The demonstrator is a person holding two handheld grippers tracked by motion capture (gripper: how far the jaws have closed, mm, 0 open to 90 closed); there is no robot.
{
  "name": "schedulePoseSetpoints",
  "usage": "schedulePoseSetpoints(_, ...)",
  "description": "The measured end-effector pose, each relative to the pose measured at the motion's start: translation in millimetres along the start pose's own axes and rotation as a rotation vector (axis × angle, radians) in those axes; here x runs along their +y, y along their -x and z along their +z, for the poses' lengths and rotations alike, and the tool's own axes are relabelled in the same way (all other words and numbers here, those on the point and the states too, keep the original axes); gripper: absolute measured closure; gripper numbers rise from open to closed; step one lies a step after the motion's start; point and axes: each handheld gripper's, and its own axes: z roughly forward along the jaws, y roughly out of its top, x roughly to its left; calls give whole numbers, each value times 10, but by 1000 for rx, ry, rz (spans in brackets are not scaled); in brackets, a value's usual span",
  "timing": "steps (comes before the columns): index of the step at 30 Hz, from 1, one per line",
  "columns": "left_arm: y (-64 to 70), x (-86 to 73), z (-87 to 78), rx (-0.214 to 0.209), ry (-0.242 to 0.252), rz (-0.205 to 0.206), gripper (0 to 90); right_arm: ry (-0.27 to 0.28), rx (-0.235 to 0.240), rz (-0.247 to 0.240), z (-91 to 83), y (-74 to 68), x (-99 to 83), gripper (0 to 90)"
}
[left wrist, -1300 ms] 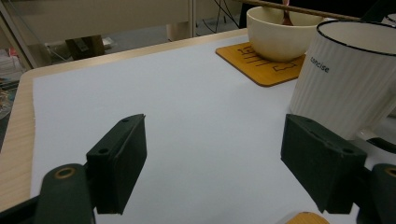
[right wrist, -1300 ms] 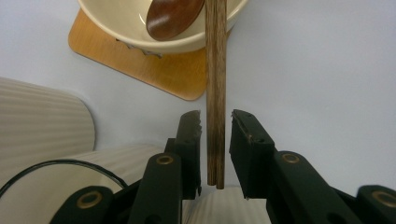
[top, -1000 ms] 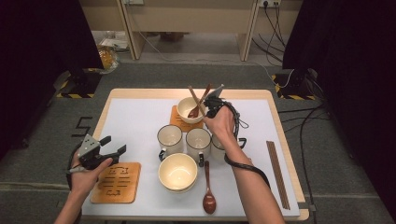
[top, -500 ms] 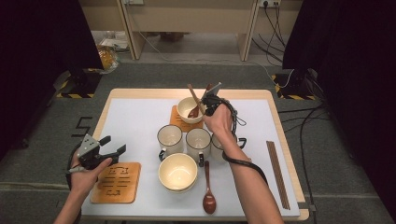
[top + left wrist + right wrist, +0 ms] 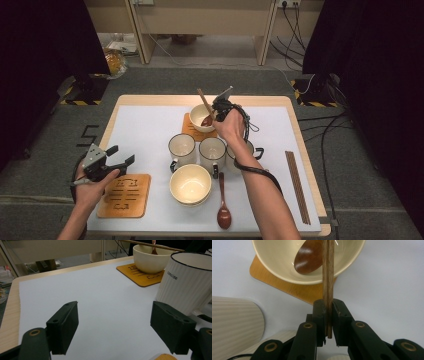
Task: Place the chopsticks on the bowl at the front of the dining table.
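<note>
Light falls from overhead onto the white desk (image 5: 150, 130), which reads bright while the surroundings on both sides sink into near black. Shadows under the cups are soft and short. In the right gripper view, 2 small glare streaks sit on the bowl (image 5: 274, 262) rim and the spoon (image 5: 308, 257) shines; the near claw (image 5: 328, 315) is slightly soft. In the left gripper view, the background is blurred.
</note>
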Motion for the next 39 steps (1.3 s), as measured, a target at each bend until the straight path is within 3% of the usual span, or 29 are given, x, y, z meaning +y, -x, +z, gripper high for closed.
schedulePoseSetpoints(24, 1, 1, 2, -1, -3, 4, 222, 11, 11, -33, 23, -87, 25, 809)
schedulePoseSetpoints(39, 9, 1, 8, -1, -2, 6, 221, 52, 16, -16, -80, -64, 0, 699)
